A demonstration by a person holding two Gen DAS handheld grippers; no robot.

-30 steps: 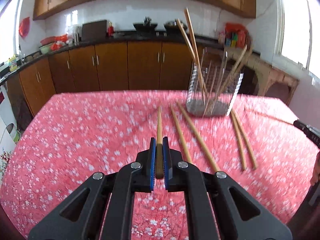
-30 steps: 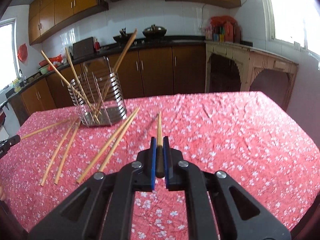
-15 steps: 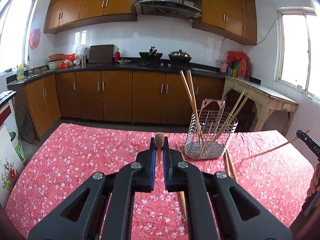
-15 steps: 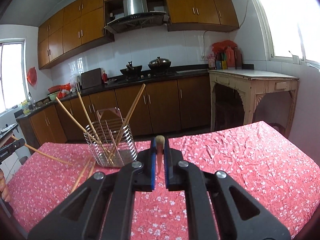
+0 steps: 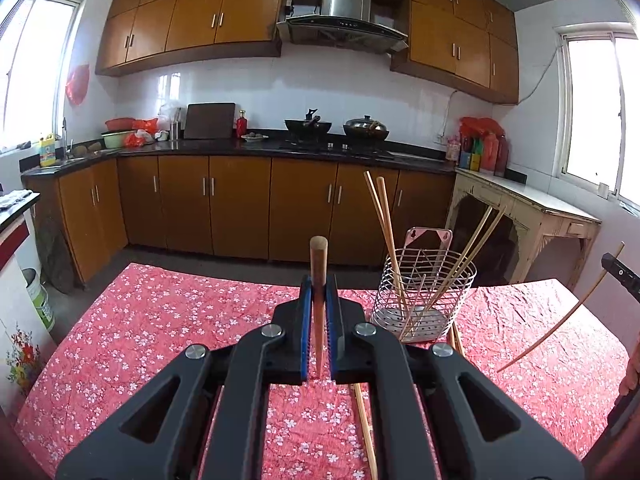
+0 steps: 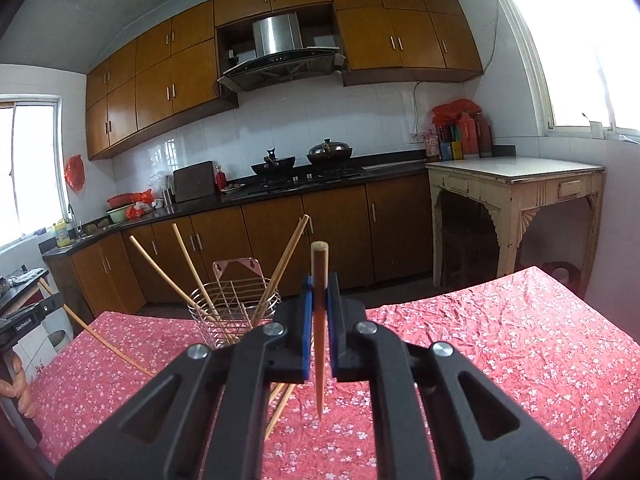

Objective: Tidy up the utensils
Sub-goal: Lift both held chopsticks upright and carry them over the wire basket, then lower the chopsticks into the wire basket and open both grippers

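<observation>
My left gripper [image 5: 319,282] is shut on a wooden chopstick [image 5: 319,252], held above the table with its thick end up and its thin tip hanging down between the fingers. My right gripper [image 6: 319,284] is shut on another chopstick [image 6: 319,256] in the same way. The wire utensil holder [image 5: 424,292] stands on the table just right of the left gripper, with several chopsticks leaning in it. In the right wrist view the holder [image 6: 236,308] is just left of the gripper. Loose chopsticks [image 5: 362,416] lie on the cloth below.
A red floral cloth covers the table [image 5: 160,332]. The right gripper [image 5: 620,276] shows at the left wrist view's right edge, its chopstick slanting down. A person's hand [image 6: 18,384] is at the right wrist view's left edge. A cream side table [image 6: 516,184] stands far right.
Both grippers have risen and tipped upward, lifting their chopsticks off the cloth. The chopsticks lay flat along the table; now they hang tip down in the jaws.
</observation>
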